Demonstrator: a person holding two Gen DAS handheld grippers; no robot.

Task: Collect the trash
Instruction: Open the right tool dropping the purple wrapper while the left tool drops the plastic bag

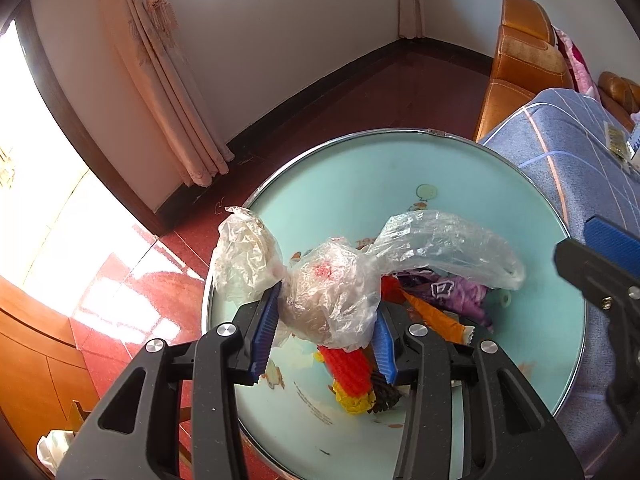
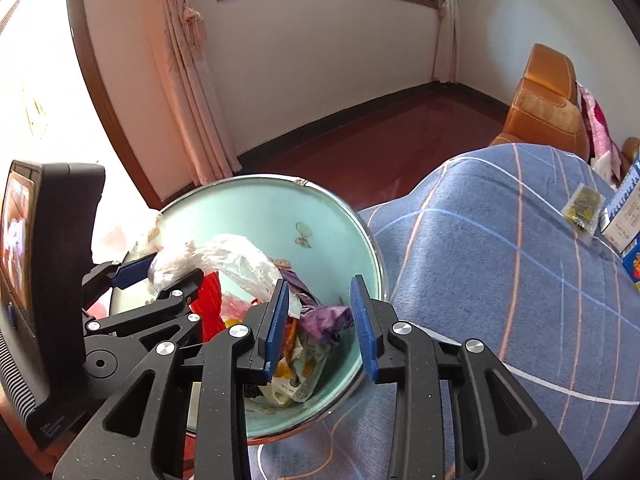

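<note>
Trash-gathering under way: left hand-held gripper (image 1: 326, 324) clamped on plastic bag (image 1: 332, 300); right hand-held gripper (image 2: 324, 330) open above wrappers (image 2: 316, 320); closing next.

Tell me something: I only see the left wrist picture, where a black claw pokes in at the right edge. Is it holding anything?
Observer: No. The right gripper is open above the round pale-green glass table. A crumpled purple foil wrapper shows between its fingers, but the pads don't appear to press it.
Operator: And what sits behind my own claw?
Observer: A small black-framed screen showing a reddish picture. It is mounted at the back of the left gripper, which grips the crumpled clear plastic bag.
</note>
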